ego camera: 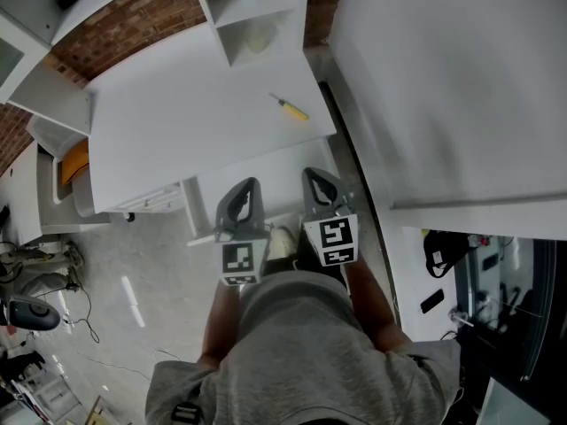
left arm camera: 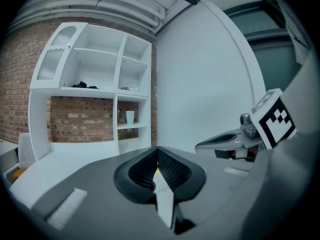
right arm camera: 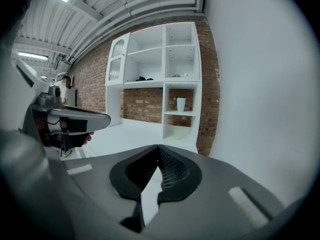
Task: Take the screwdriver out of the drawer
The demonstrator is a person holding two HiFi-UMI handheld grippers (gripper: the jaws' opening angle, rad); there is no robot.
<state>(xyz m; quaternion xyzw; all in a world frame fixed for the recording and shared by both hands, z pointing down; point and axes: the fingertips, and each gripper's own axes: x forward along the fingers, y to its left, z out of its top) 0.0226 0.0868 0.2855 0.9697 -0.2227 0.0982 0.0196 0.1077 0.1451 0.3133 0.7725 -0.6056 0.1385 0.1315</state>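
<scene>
A screwdriver (ego camera: 291, 108) with a yellow handle lies on top of the white desk (ego camera: 177, 122), near its right front corner. Both grippers are held side by side close to the person's body, at the desk's front edge and well short of the screwdriver. My left gripper (ego camera: 251, 185) (left arm camera: 157, 152) has its jaws meeting at the tips with nothing between them. The right gripper (ego camera: 314, 176) (right arm camera: 159, 149) is likewise shut and empty. Each gripper shows in the other's gripper view.
A white shelf unit (right arm camera: 165, 74) stands at the desk's back against a brick wall, holding a pale cup (left arm camera: 130, 117) (right arm camera: 180, 104). A large white panel (ego camera: 443, 78) rises on the right. Shut drawer fronts (ego camera: 151, 200) sit under the desk's left part, beside an orange seat (ego camera: 73, 162).
</scene>
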